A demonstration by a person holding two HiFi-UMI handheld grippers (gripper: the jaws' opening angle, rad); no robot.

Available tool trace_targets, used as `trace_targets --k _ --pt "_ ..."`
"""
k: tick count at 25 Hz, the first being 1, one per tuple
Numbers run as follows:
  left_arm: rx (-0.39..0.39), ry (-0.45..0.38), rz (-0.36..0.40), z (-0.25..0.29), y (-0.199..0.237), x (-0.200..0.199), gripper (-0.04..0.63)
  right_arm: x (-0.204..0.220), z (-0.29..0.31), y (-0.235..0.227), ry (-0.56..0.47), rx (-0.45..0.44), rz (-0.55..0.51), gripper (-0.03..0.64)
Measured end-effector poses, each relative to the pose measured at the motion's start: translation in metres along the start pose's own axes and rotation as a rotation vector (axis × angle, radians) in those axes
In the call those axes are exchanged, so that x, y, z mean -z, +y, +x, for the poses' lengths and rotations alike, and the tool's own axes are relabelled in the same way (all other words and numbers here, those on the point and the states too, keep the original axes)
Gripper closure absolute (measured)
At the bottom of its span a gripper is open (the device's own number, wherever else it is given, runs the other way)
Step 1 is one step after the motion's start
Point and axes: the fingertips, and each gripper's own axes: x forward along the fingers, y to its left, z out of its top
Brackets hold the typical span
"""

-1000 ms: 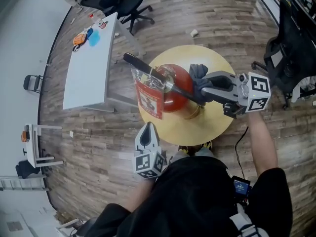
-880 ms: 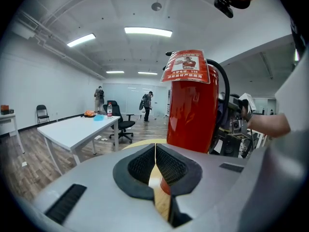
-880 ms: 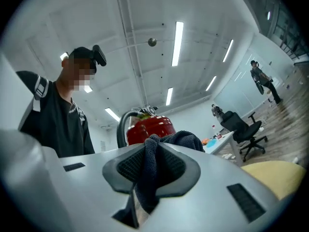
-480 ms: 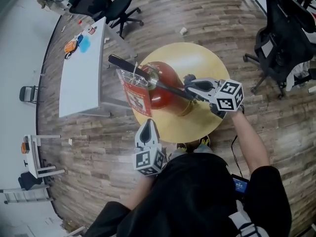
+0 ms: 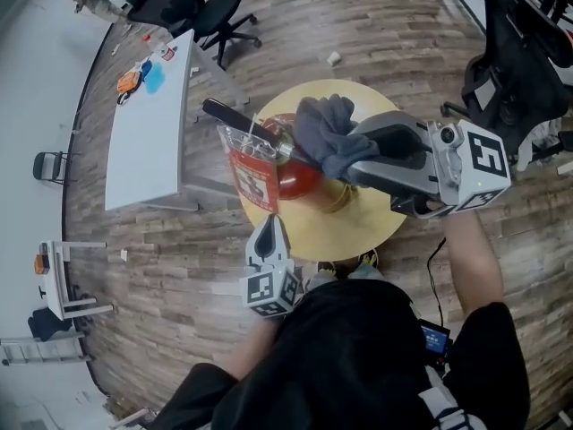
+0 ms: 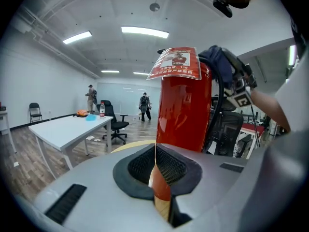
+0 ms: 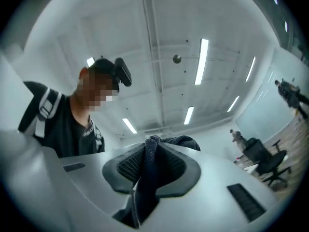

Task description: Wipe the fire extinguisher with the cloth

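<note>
A red fire extinguisher (image 5: 288, 170) with a black handle and a hanging label (image 5: 254, 179) stands on the round yellow table (image 5: 367, 227). My right gripper (image 5: 343, 158) is raised over the extinguisher's top, shut on a dark grey cloth (image 5: 322, 131) that bunches out past its tips. In the right gripper view the cloth (image 7: 148, 170) is pinched between the jaws, which point up at the ceiling. My left gripper (image 5: 266, 229) is held low at the table's near edge, jaws shut on nothing. In the left gripper view the extinguisher (image 6: 186, 108) rises just beyond that gripper (image 6: 155, 170).
A long white table (image 5: 152, 119) with small items stands to the left, with black office chairs (image 5: 192, 5) behind it. Another chair (image 5: 510, 56) is at the right. Two people (image 6: 91, 98) stand far off in the room. Wooden floor surrounds the round table.
My right gripper has risen from beside the extinguisher to above its top, carrying the cloth upward and nearer the head camera. The left gripper has stayed put.
</note>
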Motion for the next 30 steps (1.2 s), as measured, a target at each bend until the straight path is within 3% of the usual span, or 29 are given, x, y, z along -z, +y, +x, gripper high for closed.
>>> trace_targets --k 2,3,4,7,9,16,19,23,25,27,30 --pt "-0.006 -0.002 -0.005 -0.001 0.003 0.0 0.572 -0.017 0.014 0.022 -0.082 -0.114 0.121 0.54" --pt "-0.01 -0.004 -0.006 -0.002 0.004 0.0 0.571 -0.015 0.019 0.023 -0.076 -0.113 0.155 0.54" --pt "-0.014 -0.006 -0.007 -0.003 0.006 0.0 0.571 -0.006 0.021 0.014 -0.029 -0.05 0.143 0.54" --pt "-0.026 -0.011 -0.01 -0.007 0.011 0.0 0.571 0.019 0.007 -0.029 0.173 0.269 -0.063 0.538" --pt "-0.031 -0.01 -0.013 -0.01 0.015 0.001 0.571 0.02 -0.001 -0.033 0.246 0.348 -0.184 0.538" --pt "-0.018 0.001 -0.004 -0.01 0.012 0.006 0.571 0.042 0.023 -0.003 0.357 0.234 -0.363 0.514" --pt "-0.01 -0.001 -0.005 -0.007 0.008 0.005 0.571 0.052 0.026 0.003 0.434 0.255 -0.459 0.514" --pt "-0.013 -0.003 -0.008 -0.006 0.008 0.004 0.571 0.037 0.005 -0.014 0.415 0.378 -0.423 0.528" --pt "-0.014 -0.002 -0.009 -0.006 0.009 0.004 0.571 0.027 -0.007 -0.036 0.41 0.445 -0.481 0.535" --pt "-0.017 -0.002 -0.01 -0.005 0.009 0.004 0.571 0.038 -0.007 -0.056 0.444 0.447 -0.49 0.535" --pt "-0.025 -0.004 -0.014 -0.005 0.01 0.004 0.572 0.058 -0.004 -0.077 0.388 0.425 -0.367 0.535"
